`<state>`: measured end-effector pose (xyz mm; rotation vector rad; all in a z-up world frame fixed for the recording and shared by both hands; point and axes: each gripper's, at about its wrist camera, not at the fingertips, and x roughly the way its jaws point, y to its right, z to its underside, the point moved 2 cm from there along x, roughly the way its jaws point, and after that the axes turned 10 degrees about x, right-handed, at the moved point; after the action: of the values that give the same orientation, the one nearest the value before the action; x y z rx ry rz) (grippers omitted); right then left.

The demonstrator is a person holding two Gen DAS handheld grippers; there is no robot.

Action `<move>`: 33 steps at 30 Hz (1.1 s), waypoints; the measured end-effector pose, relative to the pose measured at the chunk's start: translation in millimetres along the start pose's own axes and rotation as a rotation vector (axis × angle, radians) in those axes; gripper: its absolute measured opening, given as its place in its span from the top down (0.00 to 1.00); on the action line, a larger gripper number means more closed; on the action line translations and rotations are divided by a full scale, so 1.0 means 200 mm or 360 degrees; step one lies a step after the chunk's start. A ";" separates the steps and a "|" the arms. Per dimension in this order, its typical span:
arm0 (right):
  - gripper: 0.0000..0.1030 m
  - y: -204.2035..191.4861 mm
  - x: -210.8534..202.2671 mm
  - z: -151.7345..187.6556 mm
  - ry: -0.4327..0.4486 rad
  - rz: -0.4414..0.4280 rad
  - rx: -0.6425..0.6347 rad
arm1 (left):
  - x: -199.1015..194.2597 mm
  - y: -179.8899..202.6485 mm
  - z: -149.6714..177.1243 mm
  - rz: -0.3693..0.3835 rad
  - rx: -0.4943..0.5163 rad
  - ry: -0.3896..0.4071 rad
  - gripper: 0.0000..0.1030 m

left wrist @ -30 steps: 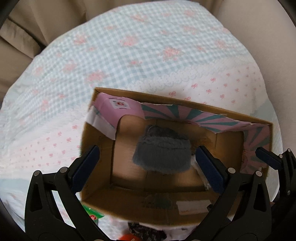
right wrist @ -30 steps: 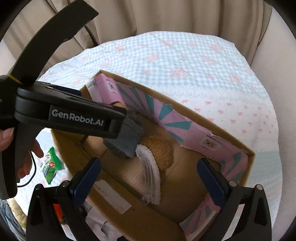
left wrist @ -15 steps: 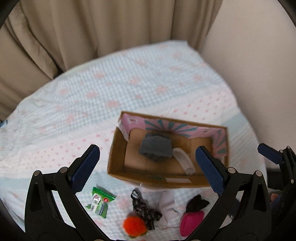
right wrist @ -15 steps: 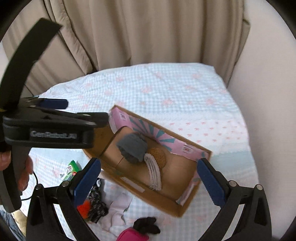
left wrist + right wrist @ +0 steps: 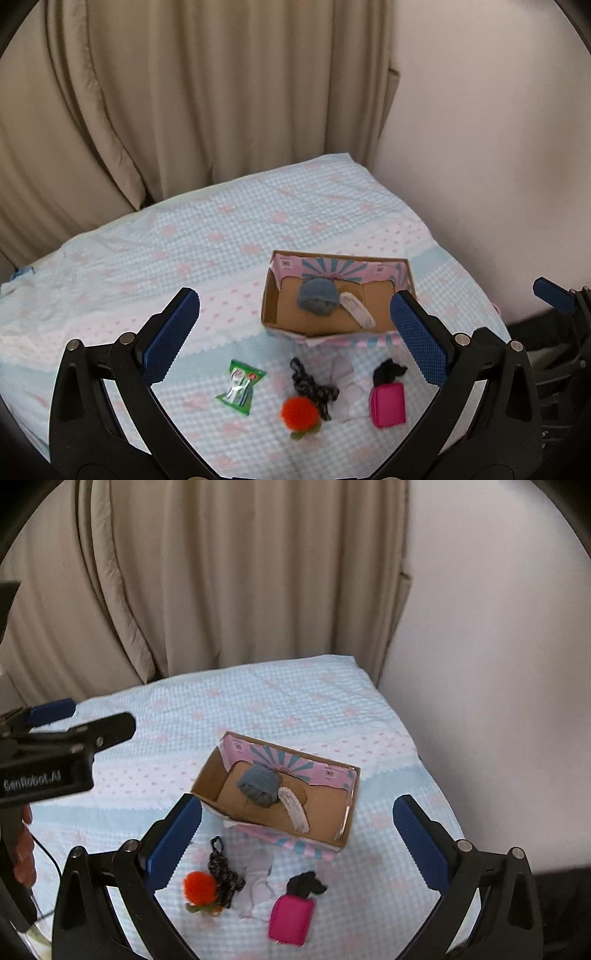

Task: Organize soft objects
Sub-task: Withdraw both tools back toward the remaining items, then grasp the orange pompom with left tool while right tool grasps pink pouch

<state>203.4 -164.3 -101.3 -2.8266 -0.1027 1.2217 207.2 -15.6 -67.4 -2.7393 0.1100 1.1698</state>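
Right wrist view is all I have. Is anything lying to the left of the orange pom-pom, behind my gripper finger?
Observer: Yes. A green packet lies on the bedspread, left of the orange pom-pom and apart from it.
Operator: I only see the left gripper side-on. Is it holding anything?
Observer: No. In the left wrist view the left gripper is open, with nothing between its pads.

beige curtains (image 5: 184, 110), pale wall (image 5: 480, 147), gingham floral bedspread (image 5: 221, 240)
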 end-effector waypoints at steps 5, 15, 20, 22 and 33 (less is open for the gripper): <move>0.00 -0.07 -0.21 0.12 0.0063 0.0028 0.0111 | -0.24 -0.05 0.16 0.0059 0.0004 0.0063 0.00; 0.00 -0.21 -0.42 0.36 0.0129 0.0139 0.0283 | -0.45 -0.16 0.43 0.0134 0.0059 0.0114 0.00; 0.00 -0.25 -0.48 0.48 0.0181 0.0170 0.0334 | -0.46 -0.21 0.56 0.0201 0.0043 0.0133 0.00; 0.00 -0.26 -0.49 0.52 0.0189 0.0178 0.0335 | -0.45 -0.22 0.61 0.0216 0.0041 0.0130 0.00; 0.00 -0.15 -0.24 0.82 0.0113 0.0195 0.0393 | -0.07 -0.06 0.93 0.0314 0.0099 -0.0002 0.01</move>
<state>50.1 -133.3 -176.2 -2.6887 0.2131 1.0693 65.8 28.7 -182.6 -2.7221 0.4176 1.1932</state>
